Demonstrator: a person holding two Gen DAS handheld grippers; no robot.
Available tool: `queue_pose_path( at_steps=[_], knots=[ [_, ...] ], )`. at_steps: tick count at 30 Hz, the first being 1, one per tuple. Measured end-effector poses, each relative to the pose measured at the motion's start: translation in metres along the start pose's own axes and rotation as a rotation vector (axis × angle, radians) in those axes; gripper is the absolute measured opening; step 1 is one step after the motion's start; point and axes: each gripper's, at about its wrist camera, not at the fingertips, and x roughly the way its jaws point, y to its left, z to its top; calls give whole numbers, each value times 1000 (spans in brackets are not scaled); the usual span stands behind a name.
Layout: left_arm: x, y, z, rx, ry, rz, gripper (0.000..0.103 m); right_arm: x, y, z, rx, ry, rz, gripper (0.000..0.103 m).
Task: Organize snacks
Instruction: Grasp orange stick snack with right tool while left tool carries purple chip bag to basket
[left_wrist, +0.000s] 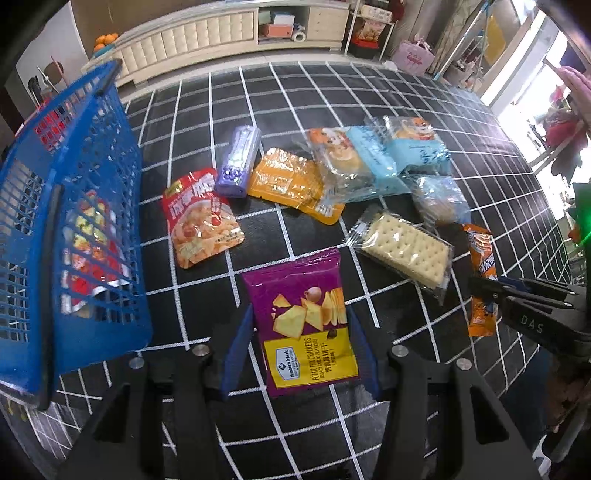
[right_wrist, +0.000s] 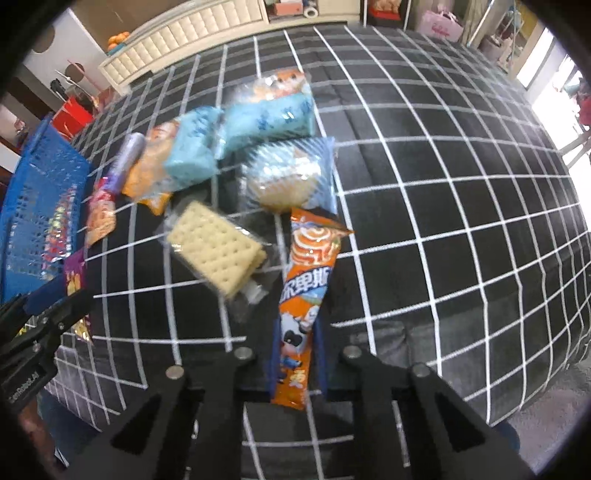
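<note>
My left gripper (left_wrist: 301, 328) is shut on a purple potato-cracker bag (left_wrist: 304, 321), its blue pads against both sides. A blue basket (left_wrist: 74, 229) stands to its left with red and yellow snack packs inside. My right gripper (right_wrist: 297, 354) is shut on a long orange snack stick (right_wrist: 306, 288), also visible in the left wrist view (left_wrist: 482, 280). On the black checked cloth (right_wrist: 443, 221) lie a clear cracker pack (left_wrist: 406, 251), a red pouch (left_wrist: 201, 218), a purple tube (left_wrist: 238, 160), an orange pouch (left_wrist: 291, 184) and light-blue packs (left_wrist: 388, 158).
A round bun in a blue wrapper (right_wrist: 288, 177) lies just beyond the orange stick. A white cabinet (left_wrist: 221, 33) runs along the back behind the cloth. The basket also shows at the left of the right wrist view (right_wrist: 40, 206). The left gripper shows at that view's left edge.
</note>
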Motion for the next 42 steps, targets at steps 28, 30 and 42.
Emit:
queue_pose_path(
  at_steps=[28, 30, 42],
  knots=[
    [-178, 140, -15, -135, -261, 70, 49, -114, 191, 40, -318, -243, 168, 20],
    [-177, 151, -11, -144, -260, 76, 49, -110, 199, 43, -321, -233, 176, 20],
    [-95, 178, 23, -108, -131, 92, 49, -62, 228, 63, -355, -148, 144, 20]
  ],
)
